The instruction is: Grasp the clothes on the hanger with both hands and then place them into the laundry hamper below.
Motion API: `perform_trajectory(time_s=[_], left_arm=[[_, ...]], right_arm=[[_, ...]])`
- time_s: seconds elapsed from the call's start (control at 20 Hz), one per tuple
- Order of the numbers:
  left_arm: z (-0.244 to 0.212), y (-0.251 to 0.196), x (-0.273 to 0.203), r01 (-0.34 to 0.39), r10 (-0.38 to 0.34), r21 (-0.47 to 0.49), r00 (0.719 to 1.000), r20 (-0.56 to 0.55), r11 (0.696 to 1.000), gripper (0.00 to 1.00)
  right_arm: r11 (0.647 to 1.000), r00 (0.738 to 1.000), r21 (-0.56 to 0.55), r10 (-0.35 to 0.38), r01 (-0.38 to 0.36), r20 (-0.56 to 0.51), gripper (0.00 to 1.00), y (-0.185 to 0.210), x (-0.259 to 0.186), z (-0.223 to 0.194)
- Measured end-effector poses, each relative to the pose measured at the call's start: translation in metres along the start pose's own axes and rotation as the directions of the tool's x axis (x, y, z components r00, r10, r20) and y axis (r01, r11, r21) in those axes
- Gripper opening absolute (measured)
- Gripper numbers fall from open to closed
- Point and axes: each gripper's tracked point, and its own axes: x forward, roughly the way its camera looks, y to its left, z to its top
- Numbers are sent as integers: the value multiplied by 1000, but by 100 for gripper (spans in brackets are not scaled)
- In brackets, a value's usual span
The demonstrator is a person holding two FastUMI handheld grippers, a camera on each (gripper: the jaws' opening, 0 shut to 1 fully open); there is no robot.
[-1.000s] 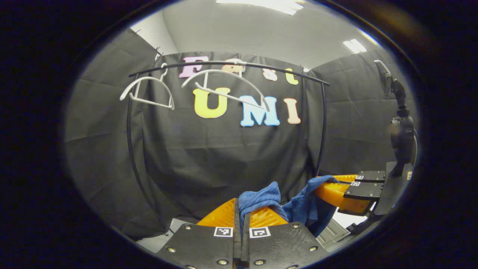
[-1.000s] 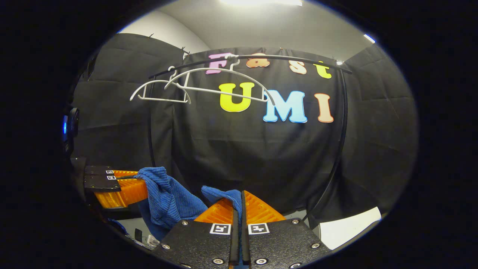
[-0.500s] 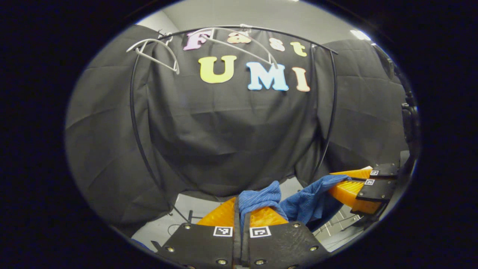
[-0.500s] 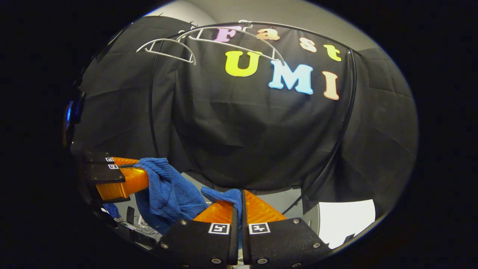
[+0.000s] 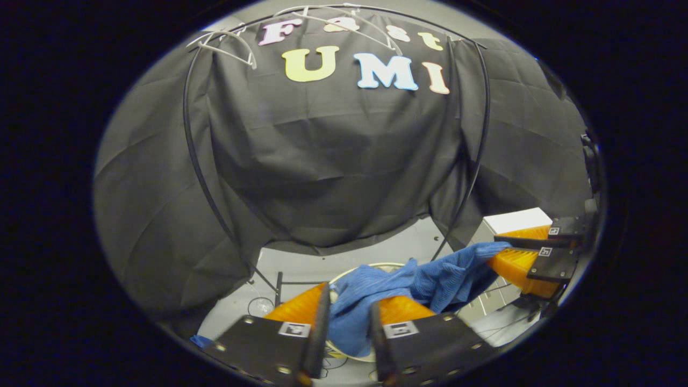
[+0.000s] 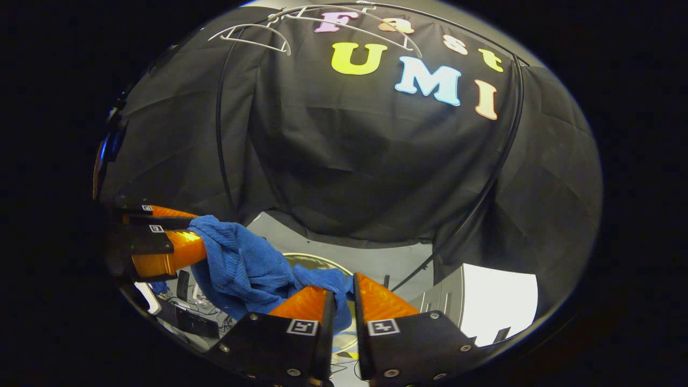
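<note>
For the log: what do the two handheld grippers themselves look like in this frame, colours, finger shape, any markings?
Both match. The left gripper has two wedge-shaped, ribbed orange fingers on textured black plates fixed with silver screws; each plate bears a small black-and-white square marker. The right gripper has the same orange fingers, black plates and markers. No cables or sleeves can be made out.

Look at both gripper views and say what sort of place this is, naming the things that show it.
Probably a staged recording booth set up as a laundry corner: black cloth walls, a black garment rack with bare white hangers, and a round laundry hamper beneath the blue garment.
</note>
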Motion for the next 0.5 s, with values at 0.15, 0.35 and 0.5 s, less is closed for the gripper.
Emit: perform_trajectory(time_s=[0.15, 0.35, 0.5], left_arm=[[-3, 4, -6, -13, 13, 27, 1000, 0, 1000, 92], [5, 4, -10, -11, 10, 45, 1000, 14, 999, 92], [11, 6, -17, -20, 19, 45, 999, 33, 999, 92]], right_arm=[[1000, 999, 2, 2, -1, -46, 60, 3, -2, -25], [1000, 999, 6, -6, 7, -38, 85, 1, -6, -26], [1000, 1000, 17, -14, 14, -21, 89, -2, -11, -21]])
